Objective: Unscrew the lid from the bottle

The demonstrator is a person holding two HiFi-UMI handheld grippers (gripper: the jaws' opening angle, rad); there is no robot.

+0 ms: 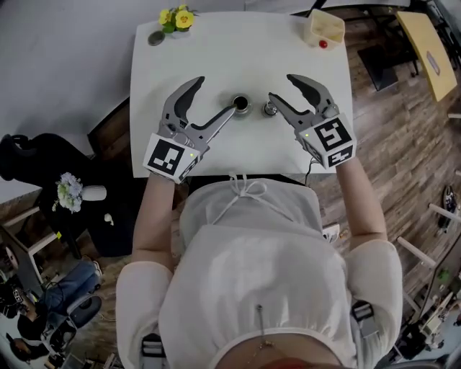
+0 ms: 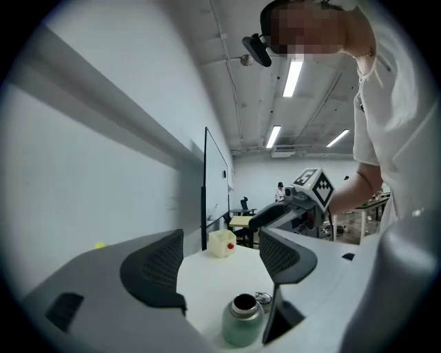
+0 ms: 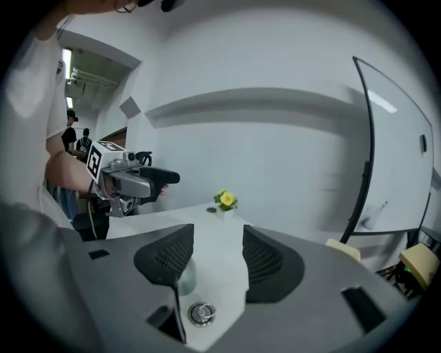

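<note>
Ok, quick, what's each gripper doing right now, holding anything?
Left gripper: open, holding nothing.
Right gripper: open, holding nothing; the lid lies beside the bottle.

Setting: open-plan robotics lab with office furniture.

- Ceiling (image 2: 234,41): bare, with exposed fittings and long strip lights (image 2: 293,77).
- Floor (image 1: 389,144): wood-look planks, with cables and equipment frames lying at the right edge.
- White worktop (image 1: 216,72): set against a plain pale wall (image 3: 275,152).
- Whiteboard (image 2: 216,172): tall, on a dark stand just past the worktop.
- Yellow-topped table (image 1: 425,50) and office chair (image 2: 245,205): further back in the room.
- Seated person (image 1: 29,324): at another station.
- Left claw (image 1: 216,95) and right claw (image 1: 282,86): hand-held, each carrying a cube of square markers.
- Small flower vase (image 1: 176,19): decorative.
</note>
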